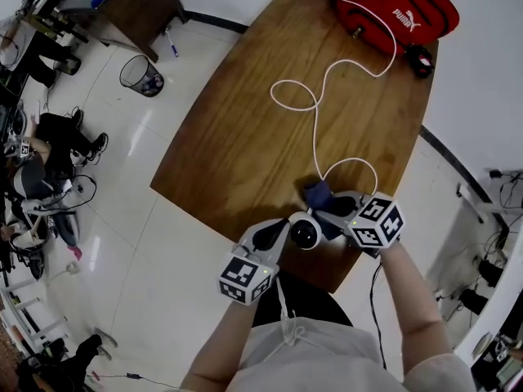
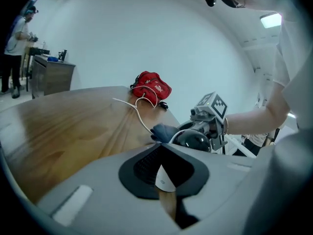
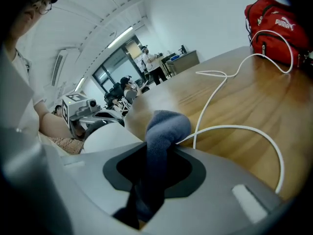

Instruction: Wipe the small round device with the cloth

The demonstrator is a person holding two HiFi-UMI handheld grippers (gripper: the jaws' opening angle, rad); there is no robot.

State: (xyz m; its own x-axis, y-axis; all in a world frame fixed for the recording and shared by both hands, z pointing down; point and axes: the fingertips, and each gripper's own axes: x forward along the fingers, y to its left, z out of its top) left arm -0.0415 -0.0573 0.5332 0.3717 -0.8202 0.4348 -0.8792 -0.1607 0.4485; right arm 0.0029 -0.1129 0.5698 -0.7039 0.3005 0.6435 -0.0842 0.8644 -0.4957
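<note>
Near the front edge of the wooden table, the left gripper pinches the white, black-domed round device; the right gripper clamps a blue-grey cloth just beside it. Bare wood lies beyond.

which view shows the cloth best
The right gripper view: the cloth fills the middle, pinched in the right gripper. The head view shows a small dark patch beside the round device; the left gripper view, a lump beside it.
</note>
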